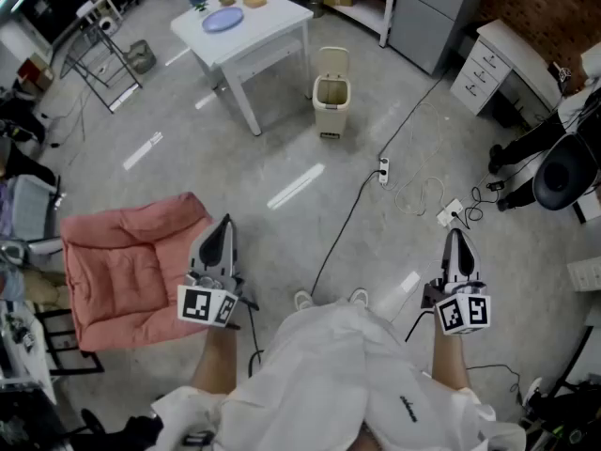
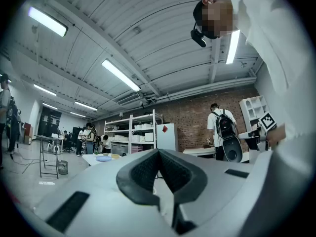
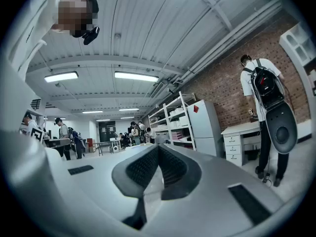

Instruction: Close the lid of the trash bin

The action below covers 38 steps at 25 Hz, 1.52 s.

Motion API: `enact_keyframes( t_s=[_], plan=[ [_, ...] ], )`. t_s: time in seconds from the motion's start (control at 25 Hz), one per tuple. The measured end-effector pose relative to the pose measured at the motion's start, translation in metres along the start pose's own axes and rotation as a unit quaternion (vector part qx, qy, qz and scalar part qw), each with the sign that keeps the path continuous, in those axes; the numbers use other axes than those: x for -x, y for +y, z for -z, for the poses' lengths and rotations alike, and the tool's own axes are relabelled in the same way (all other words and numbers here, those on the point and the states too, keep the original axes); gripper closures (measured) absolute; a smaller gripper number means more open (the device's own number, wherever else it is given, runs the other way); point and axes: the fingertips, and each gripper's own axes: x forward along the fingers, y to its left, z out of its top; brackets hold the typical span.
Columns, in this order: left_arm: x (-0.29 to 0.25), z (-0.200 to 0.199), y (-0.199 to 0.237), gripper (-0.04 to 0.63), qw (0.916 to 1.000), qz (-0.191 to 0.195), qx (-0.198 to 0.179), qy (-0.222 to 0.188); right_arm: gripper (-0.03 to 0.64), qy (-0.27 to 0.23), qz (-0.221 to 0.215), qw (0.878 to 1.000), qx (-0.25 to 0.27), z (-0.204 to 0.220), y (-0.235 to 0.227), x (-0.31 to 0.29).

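Observation:
A small beige trash bin [image 1: 331,101] stands on the floor far ahead in the head view, beside a white table's leg, with its lid [image 1: 331,61] tipped up and back. My left gripper [image 1: 223,222] is held level near my body, well short of the bin, jaws shut with nothing between them. My right gripper [image 1: 456,234] is likewise level and shut on nothing, off to the right. In the left gripper view the closed left gripper [image 2: 158,152] hides the bin. The right gripper [image 3: 159,147] does the same in the right gripper view.
A white table [image 1: 280,17] with a blue plate [image 1: 223,19] stands behind the bin. A pink cushioned chair [image 1: 131,266] is at my left. A power strip [image 1: 383,170] and cables [image 1: 349,216] lie on the floor between me and the bin. White drawers [image 1: 484,69] stand at right.

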Motion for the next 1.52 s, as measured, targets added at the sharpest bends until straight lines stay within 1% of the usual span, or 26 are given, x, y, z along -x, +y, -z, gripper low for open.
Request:
enact_keyframes(
  t_s=[0.32, 0.48, 0.52, 0.56, 0.64, 0.68, 0.72, 0.76, 0.8, 0.88, 1.04, 1.28, 1.52],
  plan=[
    [0.002, 0.000, 0.010, 0.572, 1.0000, 0.007, 0.004, -0.003, 0.600, 0.004, -0.004, 1.000, -0.003, 0.004, 0.013, -0.005],
    [0.005, 0.004, 0.021, 0.571, 0.9994, 0.026, 0.024, 0.002, 0.595, 0.010, -0.011, 1.000, 0.008, 0.009, 0.032, -0.009],
    [0.004, 0.006, 0.022, 0.570, 0.9989, 0.034, 0.033, 0.005, 0.536, 0.014, -0.018, 1.000, 0.013, 0.011, 0.038, -0.012],
    [0.002, 0.008, 0.024, 0.531, 0.9980, 0.043, 0.045, 0.008, 0.459, 0.020, -0.027, 0.999, 0.017, 0.013, 0.046, -0.015],
    [0.000, 0.011, 0.029, 0.251, 0.9962, 0.056, 0.065, 0.012, 0.284, 0.032, -0.040, 0.998, 0.028, 0.019, 0.062, -0.024],
    [0.001, 0.012, 0.032, 0.220, 0.9962, 0.058, 0.063, 0.012, 0.225, 0.036, -0.041, 0.998, 0.035, 0.021, 0.069, -0.027],
    [0.004, 0.013, 0.035, 0.195, 0.9967, 0.058, 0.054, 0.013, 0.183, 0.039, -0.039, 0.998, 0.042, 0.024, 0.075, -0.029],
    [0.007, 0.014, 0.037, 0.171, 0.9972, 0.060, 0.043, 0.013, 0.152, 0.041, -0.036, 0.997, 0.048, 0.025, 0.081, -0.031],
    [0.009, 0.015, 0.040, 0.163, 0.9973, 0.062, 0.037, 0.015, 0.138, 0.045, -0.034, 0.997, 0.052, 0.027, 0.086, -0.033],
    [0.012, 0.018, 0.048, 0.155, 0.9972, 0.062, 0.039, 0.018, 0.099, 0.058, -0.028, 0.996, 0.060, 0.032, 0.095, -0.038],
    [0.016, 0.016, 0.070, 0.153, 0.9978, 0.044, 0.048, 0.013, 0.074, 0.079, -0.034, 0.994, 0.062, 0.040, 0.111, -0.051],
    [0.013, 0.020, 0.091, 0.153, 0.9970, 0.025, 0.073, 0.008, 0.071, 0.090, -0.053, 0.994, 0.045, 0.047, 0.125, -0.082],
    [0.006, 0.017, 0.108, 0.153, 0.9973, 0.021, 0.070, -0.001, 0.071, 0.083, -0.071, 0.993, 0.037, 0.052, 0.142, -0.112]
  ],
)
